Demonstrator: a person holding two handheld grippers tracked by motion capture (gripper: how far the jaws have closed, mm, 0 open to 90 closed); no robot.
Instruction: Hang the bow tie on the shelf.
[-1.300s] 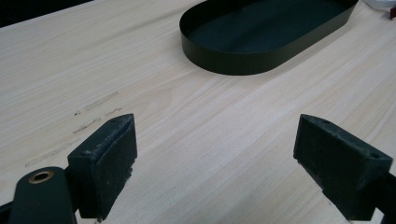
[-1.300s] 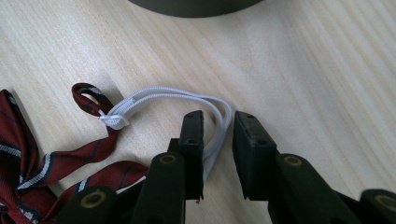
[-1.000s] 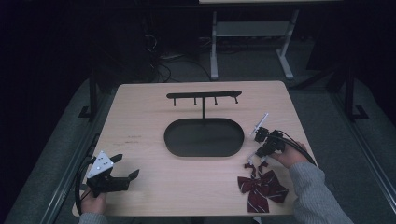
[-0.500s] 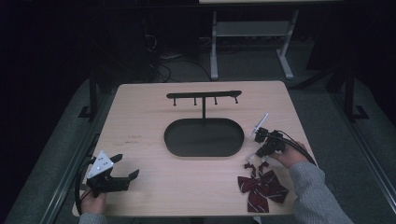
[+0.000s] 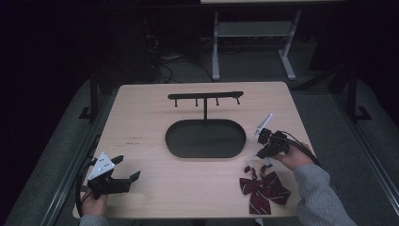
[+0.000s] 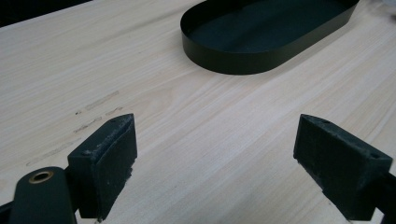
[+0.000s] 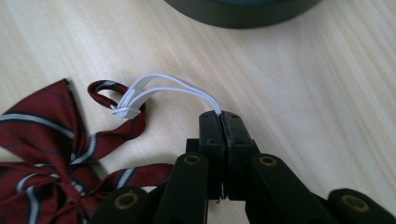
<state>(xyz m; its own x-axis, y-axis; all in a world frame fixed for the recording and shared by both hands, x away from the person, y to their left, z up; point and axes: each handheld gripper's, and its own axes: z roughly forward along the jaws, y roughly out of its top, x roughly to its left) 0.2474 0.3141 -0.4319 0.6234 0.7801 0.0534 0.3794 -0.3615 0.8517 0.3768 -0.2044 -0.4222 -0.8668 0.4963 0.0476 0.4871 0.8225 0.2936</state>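
Note:
A dark red bow tie [image 5: 263, 189] with pale stripes lies on the wooden table near its front right. In the right gripper view the bow tie [image 7: 42, 140] has a white elastic loop [image 7: 170, 86] leading off it. My right gripper [image 7: 219, 114] is shut on the end of that loop, low over the table. In the high view the right gripper [image 5: 259, 156] sits just beyond the bow tie. My left gripper [image 5: 128, 168] rests at the front left, open. Nothing lies between the jaws of the left gripper [image 6: 217, 128].
A black stand occupies the table's middle, with an oval tray base [image 5: 174, 141] and a hook bar [image 5: 205, 96] on a post. The tray's wall [image 6: 233, 63] lies ahead of the left gripper, and its edge [image 7: 243, 14] is just beyond the right one. Metal frame legs [image 5: 215, 47] stand behind the table.

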